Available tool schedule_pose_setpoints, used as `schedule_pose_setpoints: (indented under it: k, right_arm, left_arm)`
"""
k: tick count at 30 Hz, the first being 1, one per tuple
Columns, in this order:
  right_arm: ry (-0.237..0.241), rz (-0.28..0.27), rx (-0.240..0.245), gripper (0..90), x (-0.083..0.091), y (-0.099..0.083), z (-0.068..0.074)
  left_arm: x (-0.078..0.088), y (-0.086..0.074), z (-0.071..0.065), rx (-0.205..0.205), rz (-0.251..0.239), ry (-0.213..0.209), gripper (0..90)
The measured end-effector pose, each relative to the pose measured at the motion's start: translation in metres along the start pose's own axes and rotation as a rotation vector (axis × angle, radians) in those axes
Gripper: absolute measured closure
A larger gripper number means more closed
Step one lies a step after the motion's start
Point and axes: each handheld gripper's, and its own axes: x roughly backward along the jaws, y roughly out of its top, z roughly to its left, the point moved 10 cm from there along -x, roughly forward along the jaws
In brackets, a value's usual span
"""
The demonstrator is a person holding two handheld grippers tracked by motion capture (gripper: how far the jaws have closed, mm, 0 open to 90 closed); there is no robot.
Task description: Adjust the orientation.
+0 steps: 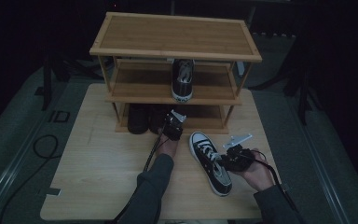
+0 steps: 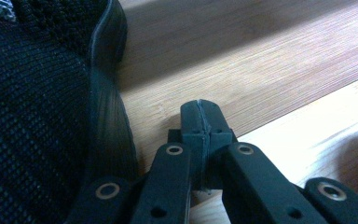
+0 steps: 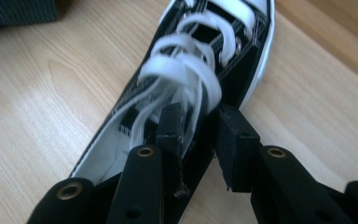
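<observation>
A black low sneaker [image 1: 209,161] with white laces and sole lies on the table, toe toward the rack. My right gripper [image 1: 233,156] sits at its right side. In the right gripper view the right gripper [image 3: 200,126] is open and straddles the sneaker [image 3: 223,42] wall by the laces [image 3: 182,60], one jaw inside the shoe and one outside, with a gap showing. My left gripper [image 1: 172,125] is at the rack's bottom shelf. In its own view the left gripper [image 2: 200,116] is shut and empty, just right of a black knit shoe [image 2: 28,116].
A three-shelf bamboo rack [image 1: 177,35] stands at the table's far side. A matching sneaker [image 1: 182,79] sits on its middle shelf, and dark shoes [image 1: 140,119] on the bottom shelf at left. The light wooden table [image 1: 102,158] spreads in front, cables trailing off its left.
</observation>
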Motion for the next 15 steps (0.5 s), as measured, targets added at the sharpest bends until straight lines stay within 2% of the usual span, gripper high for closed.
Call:
schedule_pose_setpoints:
  k: [3, 6, 9, 11, 14, 15]
  right_arm:
    - [-0.009, 0.007, -0.038, 73.1, -0.002, -0.004, 0.0]
    - [-0.018, 0.016, -0.054, 74.0, -0.005, -0.005, -0.001]
    - [-0.026, 0.019, -0.072, 83.0, -0.012, -0.003, -0.001]
    - [-0.037, 0.021, -0.069, 86.1, -0.015, -0.001, -0.004]
    - [-0.055, 0.019, -0.068, 86.1, -0.017, 0.0, -0.011]
    - [-0.056, 0.005, -0.05, 86.1, -0.017, 0.002, -0.016]
  left_arm:
    - [0.0, 0.0, 0.0, -0.001, 0.0, 0.0, 90.0]
    - [0.0, 0.0, 0.0, 0.0, 0.0, 0.0, 90.0]
    - [0.0, 0.0, 0.0, 0.0, 0.0, 0.0, 90.0]
    - [0.0, 0.0, 0.0, 0.0, 0.0, 0.0, 90.0]
    - [0.0, 0.0, 0.0, 0.0, 0.0, 0.0, 90.0]
    - [0.0, 0.0, 0.0, -0.001, 0.0, 0.0, 90.0]
